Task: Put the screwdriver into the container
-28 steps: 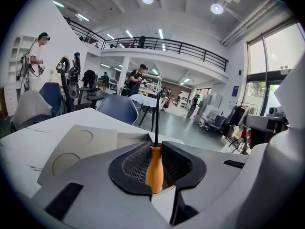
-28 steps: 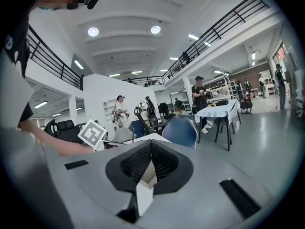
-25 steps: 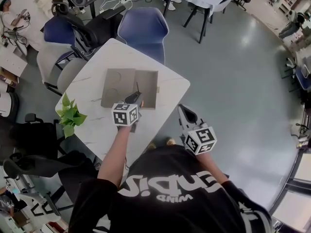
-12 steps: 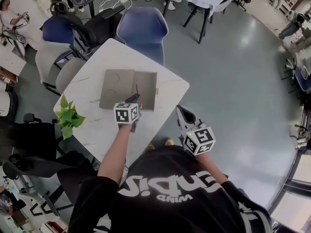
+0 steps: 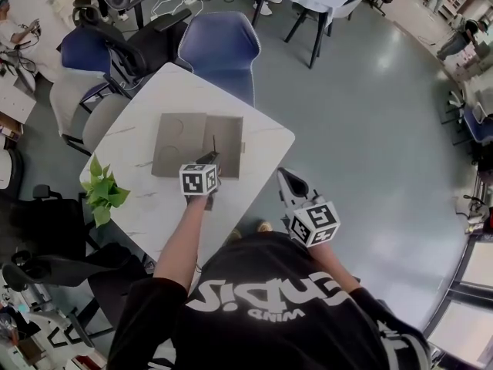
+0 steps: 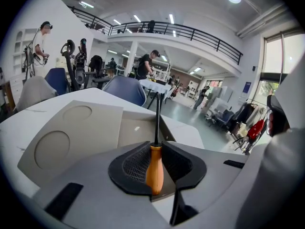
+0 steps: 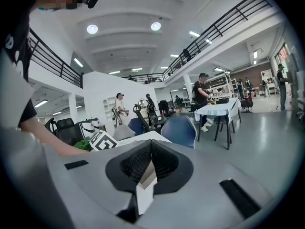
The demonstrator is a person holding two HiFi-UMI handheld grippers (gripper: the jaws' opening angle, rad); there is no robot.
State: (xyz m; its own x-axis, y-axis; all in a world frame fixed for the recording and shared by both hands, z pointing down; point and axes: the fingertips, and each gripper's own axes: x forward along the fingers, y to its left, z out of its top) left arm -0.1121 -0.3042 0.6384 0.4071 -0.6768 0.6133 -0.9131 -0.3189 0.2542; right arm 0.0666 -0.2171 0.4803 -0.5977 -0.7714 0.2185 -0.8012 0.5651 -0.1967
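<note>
Beside the bench [image 5: 266,141], the right gripper [image 7: 150,144] hangs with jaws together on nothing. Farther out, the left gripper [image 6: 155,147] has its jaws clamped on the screwdriver [image 6: 154,171] by its orange handle, the shaft pointing out over the open container [image 6: 136,130].

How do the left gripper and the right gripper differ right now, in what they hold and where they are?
The left gripper is shut on the screwdriver's orange handle; the right gripper is shut on nothing. The left gripper is above the table, by the open container; the right gripper is off the table's edge, above the floor. Both have their jaws together.
</note>
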